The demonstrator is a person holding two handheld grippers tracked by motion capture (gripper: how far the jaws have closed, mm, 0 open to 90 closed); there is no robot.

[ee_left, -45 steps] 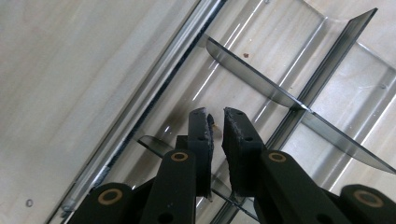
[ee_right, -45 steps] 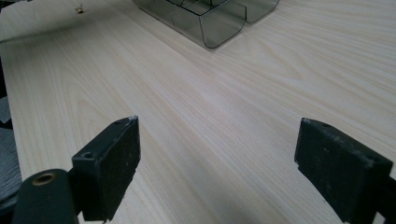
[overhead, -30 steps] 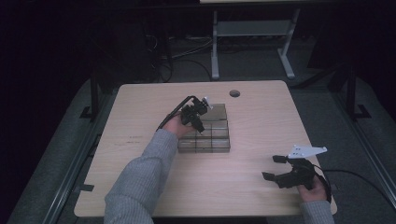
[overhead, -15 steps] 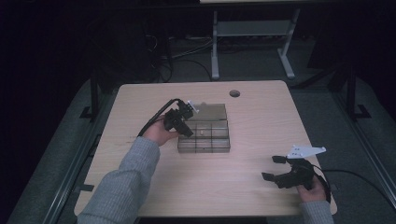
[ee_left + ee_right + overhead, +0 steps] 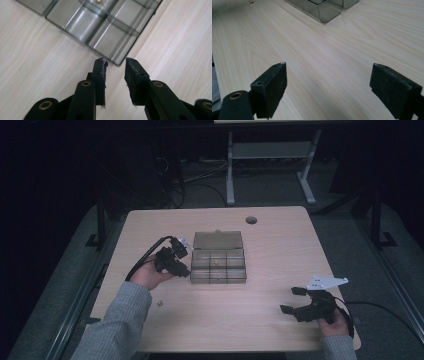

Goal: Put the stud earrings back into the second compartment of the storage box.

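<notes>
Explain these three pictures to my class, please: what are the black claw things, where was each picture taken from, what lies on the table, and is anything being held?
A person sits at a wooden table with a hand-held two-jaw gripper in each hand; there is no robot arm. The high view looks down from above. The other two come from cameras riding on the grippers, looking along their black jaws.

On the table lies a clear plastic compartment box with its lid open and a small brass-coloured piece in one compartment. Another tiny piece lies near the person's left sleeve.

The left gripper is beside the box; its jaws have just been opening, with nothing between them. The right gripper rests near the table's front edge, wide open and empty.
</notes>
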